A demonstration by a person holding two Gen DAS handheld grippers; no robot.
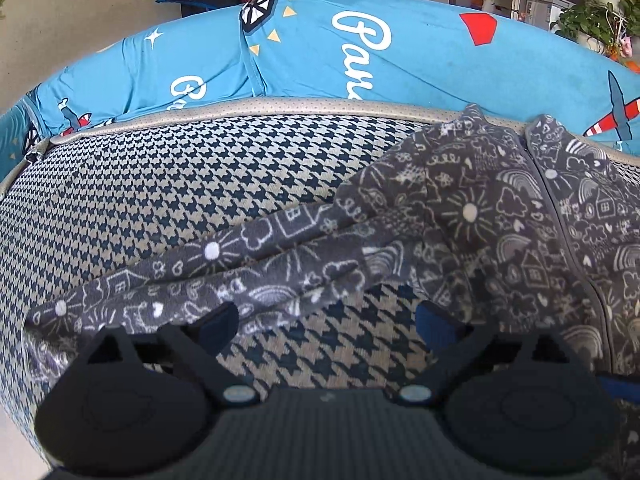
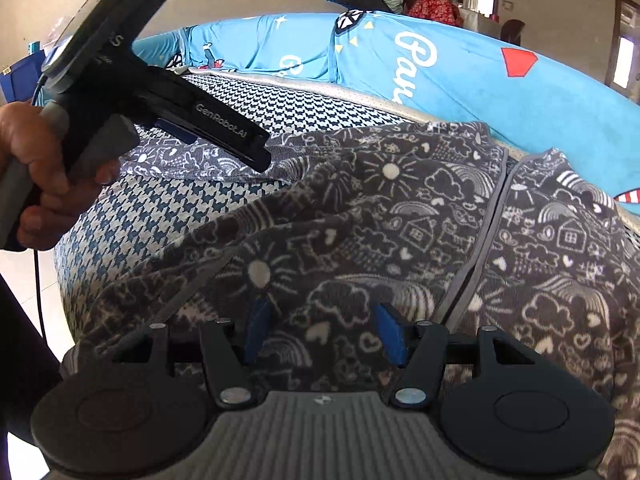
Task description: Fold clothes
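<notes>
While the grey doodle-print garment lies spread on the houndstooth cushion, its body sits toward the cushion's right side and reaches up to the pale piped back edge. One sleeve trails out leftward across the cushion — rumpled, its cuff near the front left edge. A grey-trimmed opening runs down the garment's front. Behind the cushion, a blue printed cover with white script and red shapes drapes the backrest.

Left gripper: jaws spread wide, nothing between them but bare houndstooth; the sleeve lies just past the left fingertip, the garment body by the right one, neither pinched. In the right wrist view this same tool is seen from the side, held in a hand over the cushion's left part, its tip pointing down at the sleeve.

Right gripper: jaws about half open, blue pads low over the garment's front panel — fabric fills the gap beneath them, but I cannot tell whether any fold is actually gripped.
</notes>
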